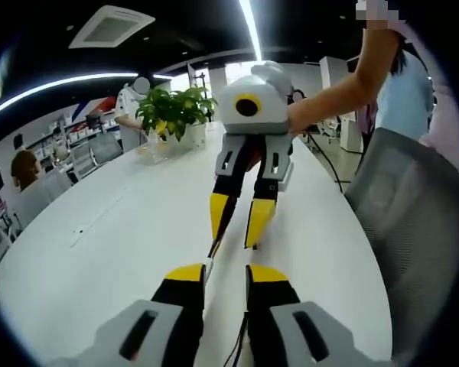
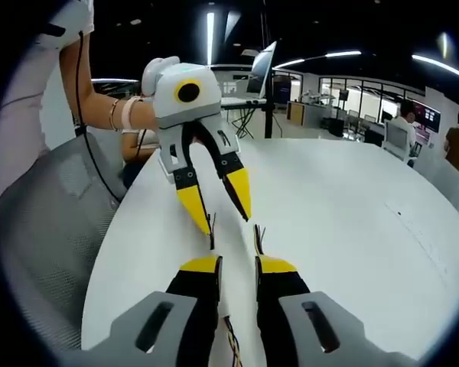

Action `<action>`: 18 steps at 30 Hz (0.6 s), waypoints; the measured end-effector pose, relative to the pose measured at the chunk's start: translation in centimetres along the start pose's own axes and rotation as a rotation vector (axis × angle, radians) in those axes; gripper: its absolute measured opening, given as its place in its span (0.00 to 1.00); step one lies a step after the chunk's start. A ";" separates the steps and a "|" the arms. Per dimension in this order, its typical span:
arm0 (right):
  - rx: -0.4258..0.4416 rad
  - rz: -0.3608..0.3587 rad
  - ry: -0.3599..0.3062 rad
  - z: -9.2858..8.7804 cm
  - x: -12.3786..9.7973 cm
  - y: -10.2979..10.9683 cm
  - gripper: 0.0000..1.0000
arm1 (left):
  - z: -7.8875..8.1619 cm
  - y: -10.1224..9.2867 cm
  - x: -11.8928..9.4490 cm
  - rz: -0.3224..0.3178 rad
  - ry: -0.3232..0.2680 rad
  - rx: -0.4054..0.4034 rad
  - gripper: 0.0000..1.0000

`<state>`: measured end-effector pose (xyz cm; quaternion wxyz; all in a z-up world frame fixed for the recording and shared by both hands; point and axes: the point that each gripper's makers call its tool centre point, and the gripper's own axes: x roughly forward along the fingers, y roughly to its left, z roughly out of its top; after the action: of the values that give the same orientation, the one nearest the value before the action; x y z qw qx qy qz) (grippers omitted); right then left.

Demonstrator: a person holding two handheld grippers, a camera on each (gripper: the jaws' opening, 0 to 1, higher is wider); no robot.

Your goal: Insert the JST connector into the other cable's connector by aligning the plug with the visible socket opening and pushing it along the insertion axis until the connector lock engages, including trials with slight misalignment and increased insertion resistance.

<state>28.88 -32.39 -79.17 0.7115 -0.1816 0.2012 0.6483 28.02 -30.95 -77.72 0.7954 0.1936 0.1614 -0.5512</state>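
- The left gripper [image 1: 226, 269] is seen from behind in the left gripper view, its yellow-tipped jaws a little apart; a thin cable [image 1: 236, 348] runs down between them and a small pale connector [image 1: 208, 265] sits at the left jaw tip; whether the jaws pinch it cannot be told.
- In the same view the right gripper [image 1: 237, 222] faces it across the white table [image 1: 122, 229], jaws angled down and slightly apart; a dark piece lies just under its left tip, too small to name.
- In the right gripper view the right gripper [image 2: 237, 264] has its jaws close together with a narrow gap; thin wires [image 2: 231, 336] run down between them and a dark wire end [image 2: 258, 235] stands up from the right jaw tip, its long axis pointing forward at the other gripper.
- There the left gripper [image 2: 222, 208] points down with jaws spread; a dark wire end [image 2: 212, 229] hangs from its nearer tip, long axis along the jaw; the two wire ends are near but apart.
- A potted plant [image 1: 174, 111] and a grey chair back [image 1: 413, 222] are shown in the left gripper view; an open laptop [image 2: 260, 73] and a hand with a wristband [image 2: 130, 115] are shown in the right gripper view.
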 end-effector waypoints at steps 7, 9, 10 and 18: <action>-0.022 0.009 0.000 1.0 -0.3 1.3 0.16 | 0.5 -0.4 -0.9 0.028 -0.027 -0.028 0.15; -0.024 0.007 0.003 1.0 -0.4 1.5 0.16 | 0.5 -0.6 -1.0 0.032 -0.024 -0.026 0.15; -0.024 0.008 0.003 1.1 -0.4 1.6 0.16 | 0.4 -0.6 -1.1 0.035 -0.024 -0.027 0.15; -0.045 0.030 0.035 0.8 -0.5 3.2 0.18 | -0.3 -1.5 -1.1 0.037 -0.007 -0.031 0.16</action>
<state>25.69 -32.12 -78.25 0.6938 -0.2058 0.2019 0.6599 26.20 -30.46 -77.65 0.8090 0.1822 0.1636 -0.5344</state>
